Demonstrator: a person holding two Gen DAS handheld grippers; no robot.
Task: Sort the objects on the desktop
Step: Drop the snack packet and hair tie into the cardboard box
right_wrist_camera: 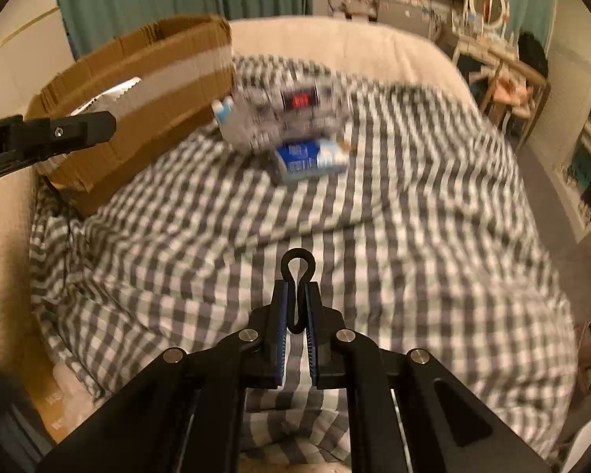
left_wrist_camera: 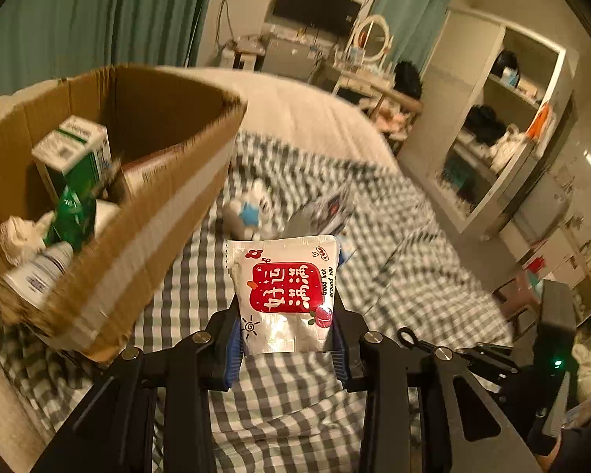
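Note:
My left gripper (left_wrist_camera: 287, 317) is shut on a white snack packet (left_wrist_camera: 285, 276) with a red label, held upright above the checked bedsheet (left_wrist_camera: 295, 394), just right of the open cardboard box (left_wrist_camera: 138, 260). In the right wrist view my right gripper (right_wrist_camera: 297, 293) is shut on a thin black clip (right_wrist_camera: 298, 266) whose loop sticks up past the fingertips. Farther up the bed lie a blue box (right_wrist_camera: 311, 157), a blurred silver packet (right_wrist_camera: 291, 104) and a small white-and-blue item (right_wrist_camera: 224, 112). The cardboard box (right_wrist_camera: 145, 79) stands at the upper left there.
Inside the box are a green-and-white carton (left_wrist_camera: 77, 149), a green bottle (left_wrist_camera: 73, 213), a white tube (left_wrist_camera: 39, 272) and crumpled tissue (left_wrist_camera: 19, 236). Open shelves (left_wrist_camera: 500, 118) stand right of the bed. A dressing table with a round mirror (left_wrist_camera: 374, 35) lies beyond it.

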